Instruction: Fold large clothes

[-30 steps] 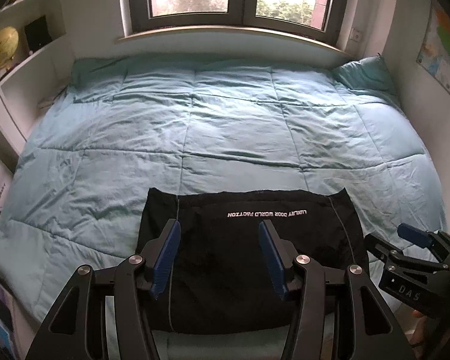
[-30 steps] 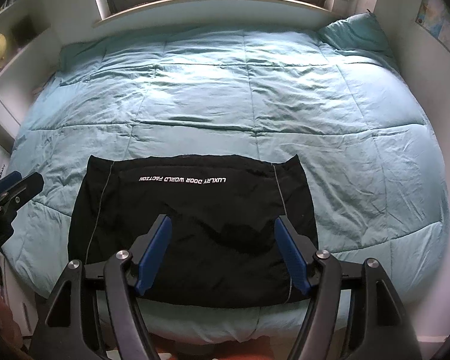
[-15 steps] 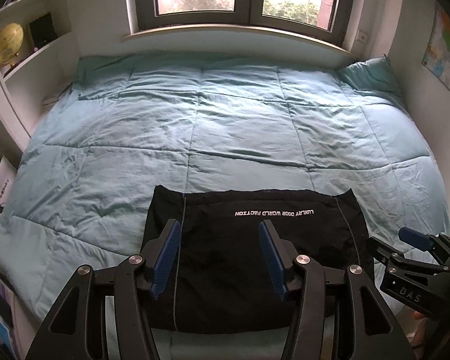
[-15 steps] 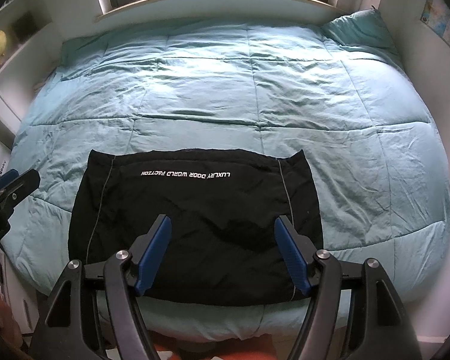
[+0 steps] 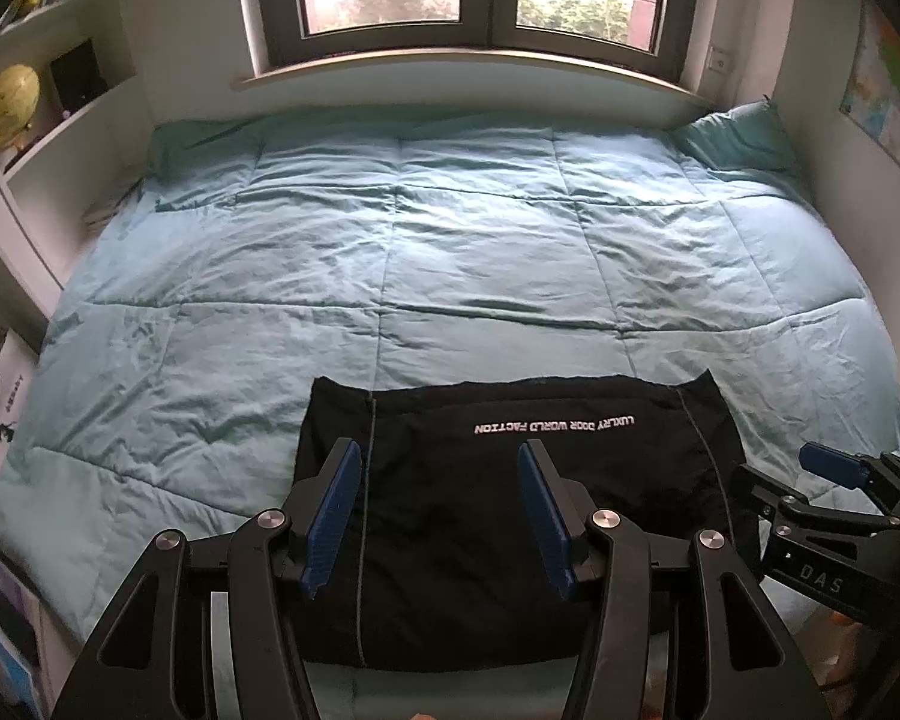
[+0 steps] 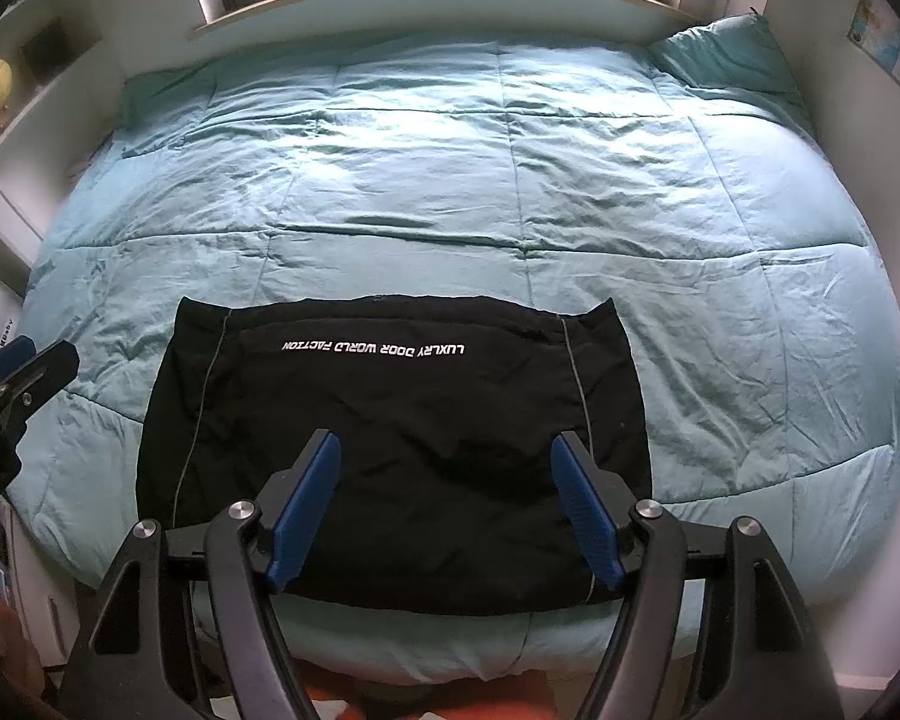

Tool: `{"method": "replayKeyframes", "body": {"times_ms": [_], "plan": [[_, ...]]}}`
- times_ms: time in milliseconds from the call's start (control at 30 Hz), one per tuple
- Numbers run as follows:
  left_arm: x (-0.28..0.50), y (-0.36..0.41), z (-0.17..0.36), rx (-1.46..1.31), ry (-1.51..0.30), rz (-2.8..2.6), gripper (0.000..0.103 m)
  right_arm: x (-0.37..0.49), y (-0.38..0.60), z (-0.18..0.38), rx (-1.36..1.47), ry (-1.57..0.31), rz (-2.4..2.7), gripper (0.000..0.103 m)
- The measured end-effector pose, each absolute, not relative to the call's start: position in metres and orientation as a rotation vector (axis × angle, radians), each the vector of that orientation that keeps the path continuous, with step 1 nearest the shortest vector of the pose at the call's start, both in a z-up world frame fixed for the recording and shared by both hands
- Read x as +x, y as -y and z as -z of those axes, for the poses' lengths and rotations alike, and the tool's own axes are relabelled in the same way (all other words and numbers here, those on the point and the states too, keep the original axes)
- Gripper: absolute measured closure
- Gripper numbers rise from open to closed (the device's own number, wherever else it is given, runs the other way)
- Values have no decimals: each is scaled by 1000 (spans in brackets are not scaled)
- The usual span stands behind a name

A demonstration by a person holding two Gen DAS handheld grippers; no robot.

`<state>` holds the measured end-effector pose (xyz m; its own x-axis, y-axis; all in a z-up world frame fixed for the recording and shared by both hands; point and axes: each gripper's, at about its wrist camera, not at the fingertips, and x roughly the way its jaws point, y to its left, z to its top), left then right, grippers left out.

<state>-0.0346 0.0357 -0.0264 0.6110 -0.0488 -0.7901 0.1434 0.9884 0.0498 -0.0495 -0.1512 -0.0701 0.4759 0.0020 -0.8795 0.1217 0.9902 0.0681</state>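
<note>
A black garment (image 6: 390, 432) with white lettering and grey piping lay on a teal quilt (image 6: 480, 180); blue pads (image 6: 303, 510) lined black grippers.

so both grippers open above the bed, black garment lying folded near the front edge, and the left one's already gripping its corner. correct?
Not quite. The left gripper is not gripping anything: in the left wrist view its fingers are spread apart above the black garment, with no cloth between them. The rest holds: the right gripper is open too, and the garment lies folded near the front edge of the bed.
</note>
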Motion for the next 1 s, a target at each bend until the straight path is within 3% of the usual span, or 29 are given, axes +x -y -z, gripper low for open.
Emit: {"method": "replayKeyframes", "body": {"times_ms": [1000], "plan": [[-22,-43,31,126,-905,74,47,-45,146,78,108,-1090,65,28]]}}
